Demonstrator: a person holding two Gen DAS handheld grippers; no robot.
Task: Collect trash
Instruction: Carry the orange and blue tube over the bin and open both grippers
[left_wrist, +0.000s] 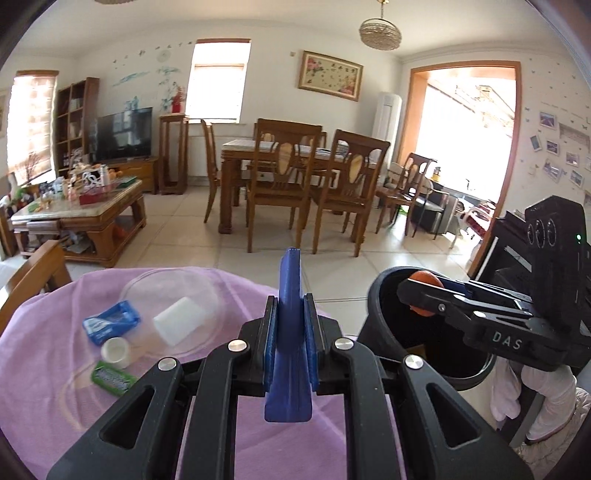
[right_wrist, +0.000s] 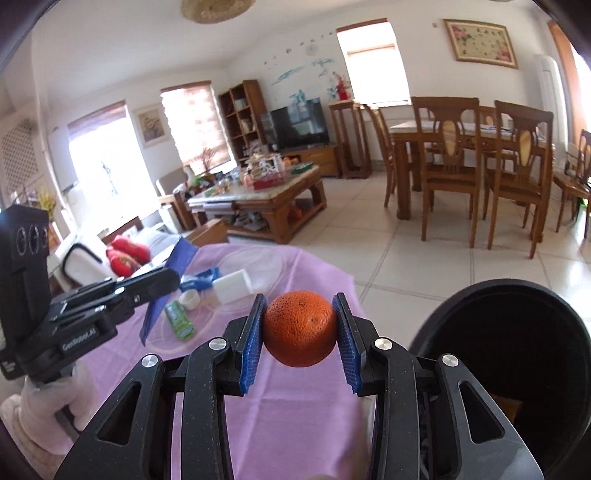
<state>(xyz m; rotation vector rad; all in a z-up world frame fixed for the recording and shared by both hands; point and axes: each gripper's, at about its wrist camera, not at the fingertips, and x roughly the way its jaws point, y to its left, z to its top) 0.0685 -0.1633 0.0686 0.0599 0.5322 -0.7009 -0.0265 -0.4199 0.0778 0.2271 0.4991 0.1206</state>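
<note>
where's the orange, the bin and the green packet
orange (right_wrist: 300, 328), right wrist view, middle of its peel, between the gripper pads
bin (right_wrist: 461, 295), right wrist view, upper left of its black rim
green packet (left_wrist: 110, 377), left wrist view, centre of its wrapper, on the purple cloth

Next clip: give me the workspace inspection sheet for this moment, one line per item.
Surface: table under a purple cloth.
Job's things: orange in the right gripper; flat blue piece in the left gripper; black bin beside the table.
Clutter: blue packet, white block, tape roll, green packet, clear plastic dish.
Grippers: left gripper shut on the blue piece; right gripper shut on the orange.
Cables: nothing seen.
Surroundings: dining table and chairs, coffee table, television.
</note>
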